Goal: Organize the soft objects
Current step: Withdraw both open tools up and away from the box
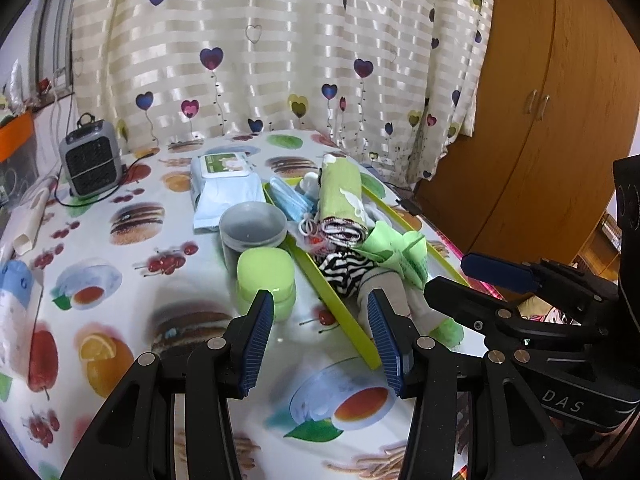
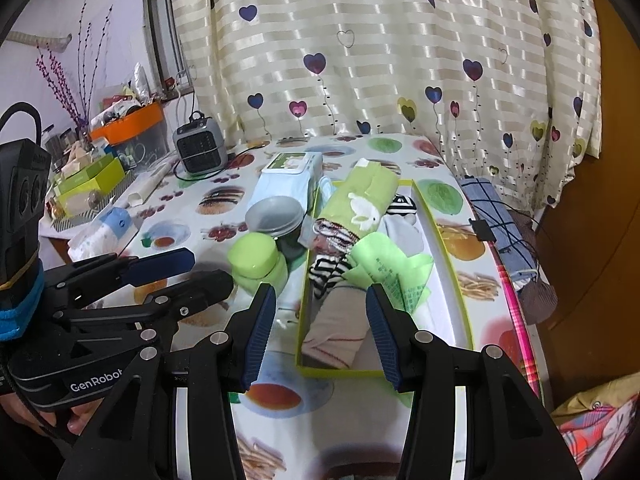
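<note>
- Left wrist view: my left gripper (image 1: 322, 340) gapes empty above the tablecloth (image 1: 120, 280), just short of the green jar (image 1: 266, 280).
- My right gripper (image 2: 320, 336) also stands open, holding nothing, over the tray's (image 2: 452, 280) near end.
- Rolled towel (image 2: 360, 204) and striped cloth (image 2: 328, 272) lie in the tray.

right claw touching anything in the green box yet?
Apart. The right wrist view shows the right claw open and empty, its fingers above the near end of the green box, clear of the clothes inside.
</note>
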### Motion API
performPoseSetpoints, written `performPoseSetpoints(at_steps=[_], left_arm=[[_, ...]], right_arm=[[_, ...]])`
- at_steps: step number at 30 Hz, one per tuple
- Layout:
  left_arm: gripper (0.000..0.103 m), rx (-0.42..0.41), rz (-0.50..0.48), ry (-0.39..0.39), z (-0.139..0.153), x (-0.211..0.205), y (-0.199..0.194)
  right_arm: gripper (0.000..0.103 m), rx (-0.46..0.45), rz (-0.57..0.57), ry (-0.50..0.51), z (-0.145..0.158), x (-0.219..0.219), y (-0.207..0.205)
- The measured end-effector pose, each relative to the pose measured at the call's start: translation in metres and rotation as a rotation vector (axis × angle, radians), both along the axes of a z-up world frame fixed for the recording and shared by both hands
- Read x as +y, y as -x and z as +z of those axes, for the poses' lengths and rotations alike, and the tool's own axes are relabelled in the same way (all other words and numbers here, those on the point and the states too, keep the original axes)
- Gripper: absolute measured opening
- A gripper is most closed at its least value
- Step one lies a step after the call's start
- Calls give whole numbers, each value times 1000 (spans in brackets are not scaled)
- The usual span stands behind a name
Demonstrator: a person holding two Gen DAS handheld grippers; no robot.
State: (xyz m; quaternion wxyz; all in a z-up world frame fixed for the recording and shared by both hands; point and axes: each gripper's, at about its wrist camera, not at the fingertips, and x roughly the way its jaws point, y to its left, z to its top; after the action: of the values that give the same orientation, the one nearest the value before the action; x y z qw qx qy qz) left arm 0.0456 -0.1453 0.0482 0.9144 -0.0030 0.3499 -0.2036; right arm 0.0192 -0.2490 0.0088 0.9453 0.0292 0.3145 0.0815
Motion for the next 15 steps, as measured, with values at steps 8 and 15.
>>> performPoseSetpoints(at_steps=[8, 15], left_arm=[[48, 12, 24, 2, -8, 2, 3], [48, 8, 49, -28, -13, 1, -1]], right_arm=[[48, 8, 8, 7, -6, 4, 1], [48, 24, 11, 3, -12, 2, -5]])
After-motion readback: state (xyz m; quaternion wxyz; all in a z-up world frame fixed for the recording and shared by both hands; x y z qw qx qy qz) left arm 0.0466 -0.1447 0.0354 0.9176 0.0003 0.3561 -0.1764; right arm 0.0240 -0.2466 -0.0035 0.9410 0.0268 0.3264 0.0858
